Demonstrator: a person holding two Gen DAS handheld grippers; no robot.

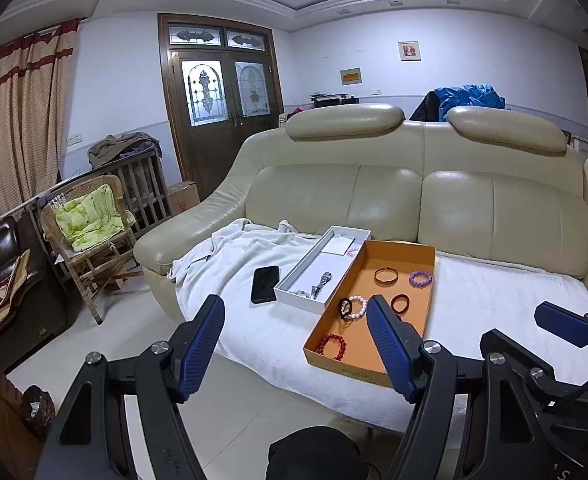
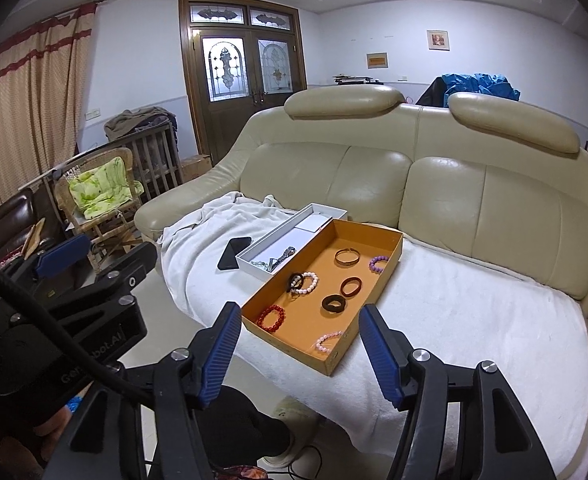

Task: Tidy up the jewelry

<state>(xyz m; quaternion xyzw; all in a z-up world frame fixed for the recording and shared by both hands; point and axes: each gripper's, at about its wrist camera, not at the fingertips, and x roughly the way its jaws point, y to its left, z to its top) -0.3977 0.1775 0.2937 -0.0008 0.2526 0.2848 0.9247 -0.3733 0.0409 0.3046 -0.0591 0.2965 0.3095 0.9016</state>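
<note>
Right wrist view showed our grippers (image 2: 299,354) (image 1: 295,346) both released and empty; we judged the pink bracelet (image 2: 327,340), near the tray (image 2: 335,360) rim, might slip out.

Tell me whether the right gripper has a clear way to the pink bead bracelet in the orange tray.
Probably yes: the right gripper is open and empty, the pink bead bracelet lies uncovered by the orange tray near wall.
</note>
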